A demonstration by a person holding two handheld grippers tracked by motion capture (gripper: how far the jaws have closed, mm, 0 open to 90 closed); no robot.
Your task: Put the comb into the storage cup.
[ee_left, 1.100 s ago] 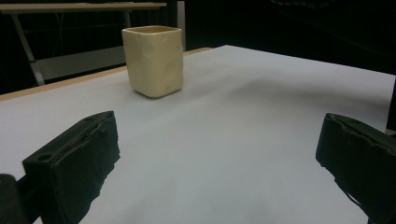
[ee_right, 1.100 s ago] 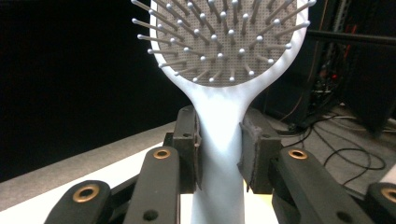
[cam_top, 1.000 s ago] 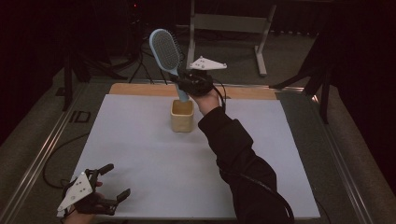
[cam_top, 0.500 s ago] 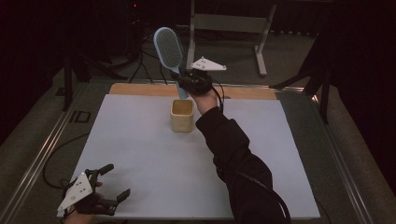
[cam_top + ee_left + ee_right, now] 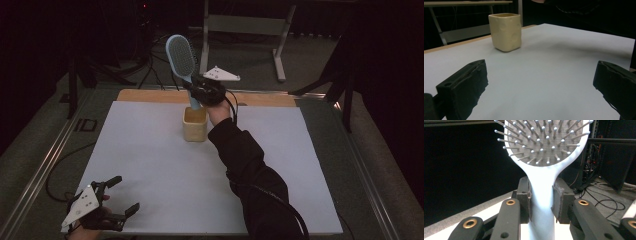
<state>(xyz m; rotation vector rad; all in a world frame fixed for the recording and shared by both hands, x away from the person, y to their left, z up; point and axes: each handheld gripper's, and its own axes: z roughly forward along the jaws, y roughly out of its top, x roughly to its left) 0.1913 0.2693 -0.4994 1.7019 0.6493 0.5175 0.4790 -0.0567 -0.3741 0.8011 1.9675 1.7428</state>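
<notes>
A light blue hairbrush (image 5: 181, 57) stands tilted, head up, over a cream square cup (image 5: 195, 123) at the back middle of the white mat. My right gripper (image 5: 199, 93) is shut on the brush's handle just above the cup. In the right gripper view both pads clamp the hairbrush neck (image 5: 541, 187), bristles facing the camera. The handle's lower end reaches the cup's mouth; I cannot tell whether it is inside. My left gripper (image 5: 120, 197) rests open at the near left corner. In the left gripper view its jaws stand wide apart, with the cup (image 5: 505, 31) far ahead.
The white mat (image 5: 150, 165) covers the table, with a wooden strip (image 5: 150, 96) along its far edge. A metal rail (image 5: 45, 165) runs down the left side. A grey stand (image 5: 280, 45) and cables lie on the floor behind the table.
The right gripper has held the brush almost still above the cup, the head tipping only slightly. The left gripper has not moved.
</notes>
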